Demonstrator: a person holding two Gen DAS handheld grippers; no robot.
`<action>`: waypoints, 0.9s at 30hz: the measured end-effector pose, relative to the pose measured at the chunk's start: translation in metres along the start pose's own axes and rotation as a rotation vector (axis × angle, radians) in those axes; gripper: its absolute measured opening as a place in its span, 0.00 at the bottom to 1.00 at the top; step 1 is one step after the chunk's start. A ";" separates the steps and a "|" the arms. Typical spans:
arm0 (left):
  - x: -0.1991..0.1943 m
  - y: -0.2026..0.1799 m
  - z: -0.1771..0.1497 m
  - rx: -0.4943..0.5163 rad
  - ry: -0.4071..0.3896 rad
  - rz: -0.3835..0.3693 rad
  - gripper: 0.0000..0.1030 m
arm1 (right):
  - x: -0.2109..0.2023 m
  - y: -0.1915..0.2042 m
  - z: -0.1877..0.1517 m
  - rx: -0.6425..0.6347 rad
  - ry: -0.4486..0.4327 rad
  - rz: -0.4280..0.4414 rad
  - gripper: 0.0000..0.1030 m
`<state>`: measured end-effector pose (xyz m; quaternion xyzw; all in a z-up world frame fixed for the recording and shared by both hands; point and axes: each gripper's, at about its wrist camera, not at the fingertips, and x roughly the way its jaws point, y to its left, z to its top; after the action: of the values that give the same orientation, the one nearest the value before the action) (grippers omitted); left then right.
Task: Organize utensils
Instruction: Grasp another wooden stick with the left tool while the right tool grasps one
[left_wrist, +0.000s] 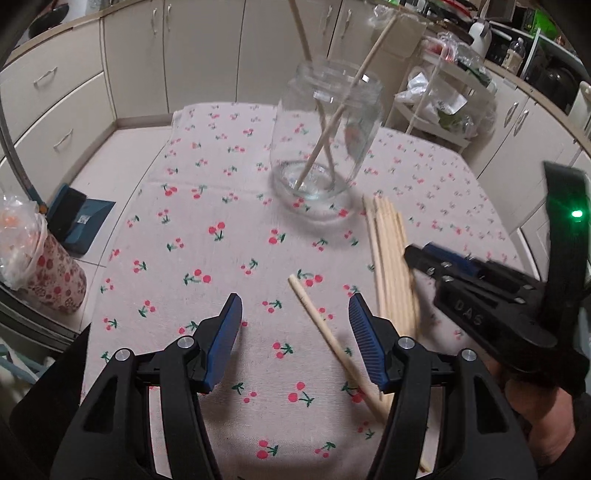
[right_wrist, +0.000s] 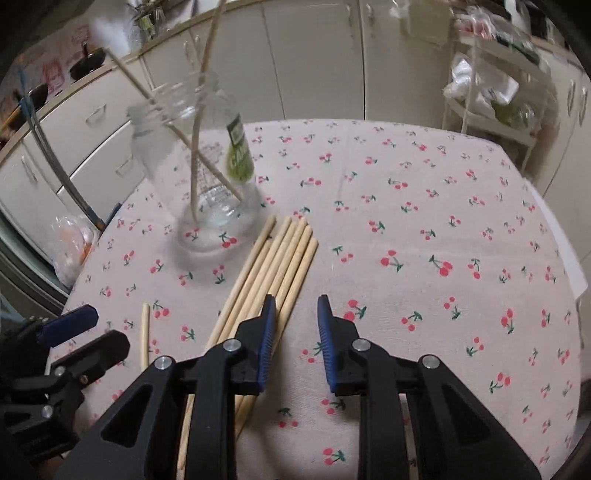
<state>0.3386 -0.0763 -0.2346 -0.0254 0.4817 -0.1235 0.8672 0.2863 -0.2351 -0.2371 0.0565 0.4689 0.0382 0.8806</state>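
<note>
A clear glass jar (left_wrist: 325, 136) stands on the cherry-print tablecloth (left_wrist: 207, 229) with two wooden chopsticks leaning in it; it also shows in the right wrist view (right_wrist: 207, 177). A bundle of several chopsticks (left_wrist: 389, 254) lies right of the jar, also seen in the right wrist view (right_wrist: 273, 269). One single chopstick (left_wrist: 332, 339) lies apart, between my left fingers. My left gripper (left_wrist: 295, 314) is open and empty above it. My right gripper (right_wrist: 296, 314) is open and empty, its left finger over the bundle; it shows in the left wrist view (left_wrist: 424, 254).
A floral cup with a plastic bag (left_wrist: 44, 273) stands off the table's left edge. A blue dustpan (left_wrist: 77, 221) lies on the floor. A white cluttered rack (right_wrist: 495, 96) stands behind the table at the right. Cabinets line the back.
</note>
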 end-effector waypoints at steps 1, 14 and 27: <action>0.003 0.000 -0.001 0.001 0.005 0.002 0.55 | 0.000 0.000 -0.001 -0.018 0.005 -0.015 0.23; 0.024 -0.029 0.000 0.136 0.008 0.032 0.42 | -0.008 -0.050 -0.009 0.034 0.076 0.053 0.23; 0.035 -0.023 0.037 0.249 0.062 -0.105 0.27 | 0.000 -0.049 0.001 0.084 0.056 0.023 0.27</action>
<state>0.3835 -0.1093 -0.2402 0.0612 0.4873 -0.2284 0.8406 0.2879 -0.2839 -0.2428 0.0980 0.4939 0.0303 0.8635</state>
